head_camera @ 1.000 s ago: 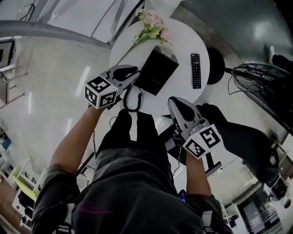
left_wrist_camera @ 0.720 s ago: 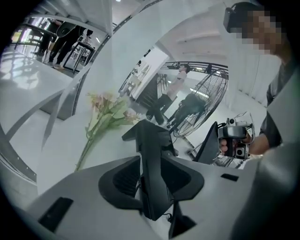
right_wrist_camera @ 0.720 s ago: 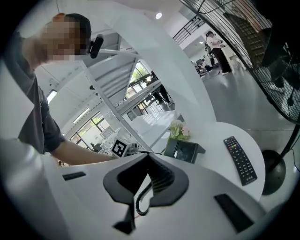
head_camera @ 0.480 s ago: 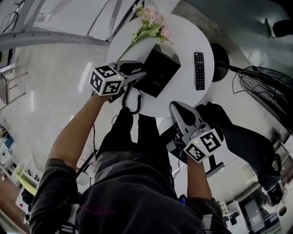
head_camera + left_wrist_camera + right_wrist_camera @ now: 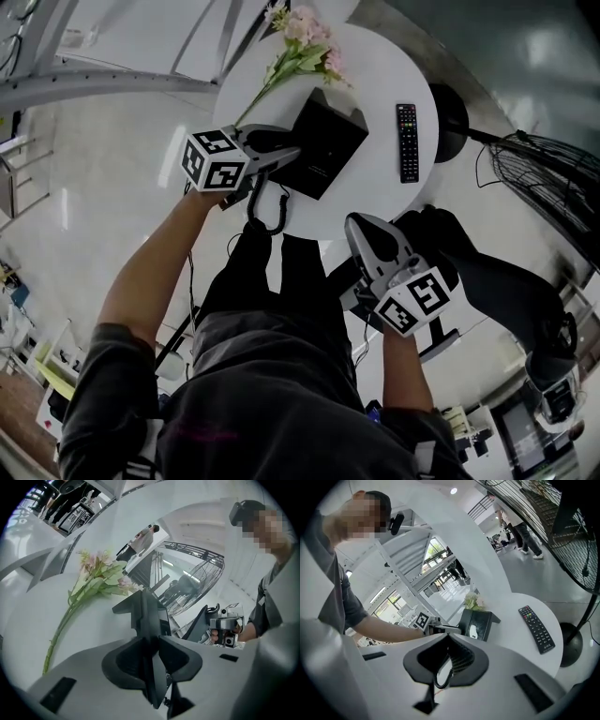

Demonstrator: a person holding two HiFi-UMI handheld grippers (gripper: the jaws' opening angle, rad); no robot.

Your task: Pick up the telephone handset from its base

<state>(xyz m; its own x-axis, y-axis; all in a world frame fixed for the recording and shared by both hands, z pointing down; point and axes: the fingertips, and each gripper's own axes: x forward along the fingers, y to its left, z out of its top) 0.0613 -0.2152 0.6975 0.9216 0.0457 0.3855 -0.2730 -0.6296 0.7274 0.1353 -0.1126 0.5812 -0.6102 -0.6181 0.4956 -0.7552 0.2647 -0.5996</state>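
The black telephone base (image 5: 324,146) lies on the round white table (image 5: 375,84). My left gripper (image 5: 292,156) reaches to its left edge. In the left gripper view the black handset (image 5: 150,667) stands edge-on between the jaws, and both pads lie against it. The jaws have just been closing on it. The coiled cord (image 5: 267,208) hangs off the table's near edge below that gripper. My right gripper (image 5: 362,225) hovers off the table's near side, shut and empty. It faces the base (image 5: 478,623) and the cord (image 5: 440,674).
Pink flowers (image 5: 300,52) lie at the table's far side, with their stems running toward the left gripper. A black remote (image 5: 406,142) lies right of the base. A standing fan (image 5: 544,178) and a black chair (image 5: 487,281) are on the right, and my legs are under the near edge.
The left gripper has moved right and down, up to the base's left edge. The right gripper keeps about the same place.
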